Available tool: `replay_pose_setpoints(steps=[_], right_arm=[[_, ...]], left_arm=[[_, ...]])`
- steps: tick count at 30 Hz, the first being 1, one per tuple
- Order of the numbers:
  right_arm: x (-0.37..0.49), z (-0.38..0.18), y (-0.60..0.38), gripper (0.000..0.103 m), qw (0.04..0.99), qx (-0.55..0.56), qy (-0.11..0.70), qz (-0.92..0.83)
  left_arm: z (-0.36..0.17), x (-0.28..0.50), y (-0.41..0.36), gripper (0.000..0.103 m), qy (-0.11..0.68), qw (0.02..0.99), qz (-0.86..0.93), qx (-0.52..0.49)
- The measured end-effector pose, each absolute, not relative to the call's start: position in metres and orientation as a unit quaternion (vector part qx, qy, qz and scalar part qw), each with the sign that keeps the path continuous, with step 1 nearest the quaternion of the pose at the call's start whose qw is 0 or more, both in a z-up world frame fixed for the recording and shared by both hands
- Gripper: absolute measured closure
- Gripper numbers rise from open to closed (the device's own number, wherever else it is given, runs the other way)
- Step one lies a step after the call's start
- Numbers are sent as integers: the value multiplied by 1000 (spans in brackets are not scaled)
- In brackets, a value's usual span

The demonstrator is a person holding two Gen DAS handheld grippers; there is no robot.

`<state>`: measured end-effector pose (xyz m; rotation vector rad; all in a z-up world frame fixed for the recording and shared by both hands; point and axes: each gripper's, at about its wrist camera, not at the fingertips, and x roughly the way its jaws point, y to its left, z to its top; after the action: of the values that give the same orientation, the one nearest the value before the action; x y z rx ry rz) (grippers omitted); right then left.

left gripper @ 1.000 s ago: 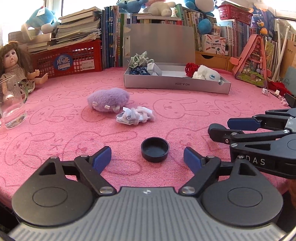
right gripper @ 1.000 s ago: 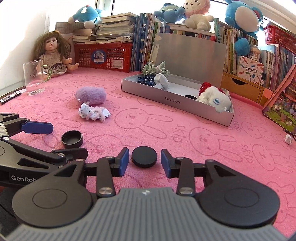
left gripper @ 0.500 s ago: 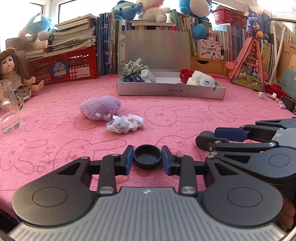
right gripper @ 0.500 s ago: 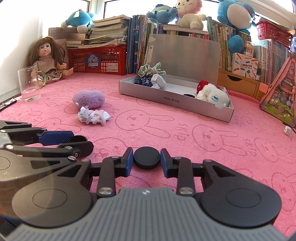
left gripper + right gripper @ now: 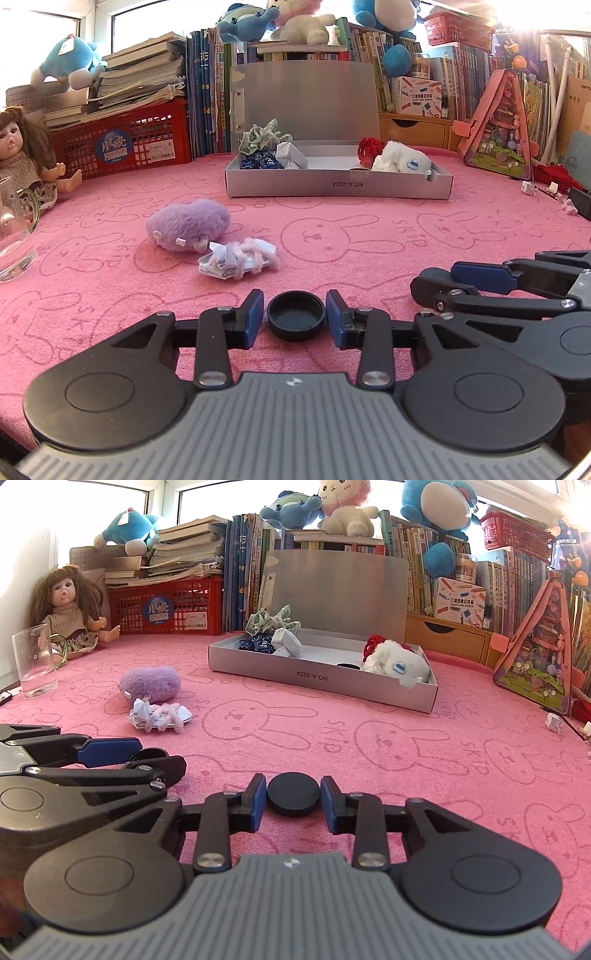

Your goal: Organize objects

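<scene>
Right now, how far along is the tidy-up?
Done: a white plush and folded paper sit in the grey box.
In hand: the right tongs are shut on the flat black lid. The left tongs have jaws opening, with the hollow black cap between them.
Left: those two, plus the purple plush and paper wad lying on the pink cloth outside the box.

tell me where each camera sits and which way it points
Left wrist: on the left claw, low over the pink cloth, facing the grey box; its jaws are opening around a black cap; the right claw shows at right.
Right wrist: on the right claw, same heading, shut on a black disc; the left claw shows at left.
Shared: box, purple plush, both claws.
</scene>
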<state>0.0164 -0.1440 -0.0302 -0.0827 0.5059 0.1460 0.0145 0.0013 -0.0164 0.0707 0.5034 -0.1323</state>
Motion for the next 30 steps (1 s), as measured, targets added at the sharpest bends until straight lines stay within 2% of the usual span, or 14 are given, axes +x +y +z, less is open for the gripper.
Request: replay_pose_setpoints(steps=[22,30], right_arm=[[18,-30,-143,65,963,-34,256,76],[20,-29,-143,65,962,-23,260,74]], left_arm=[[-18,18,4,57,242,968,-60,20],[-17,18,2,66,241,968,-62,11]])
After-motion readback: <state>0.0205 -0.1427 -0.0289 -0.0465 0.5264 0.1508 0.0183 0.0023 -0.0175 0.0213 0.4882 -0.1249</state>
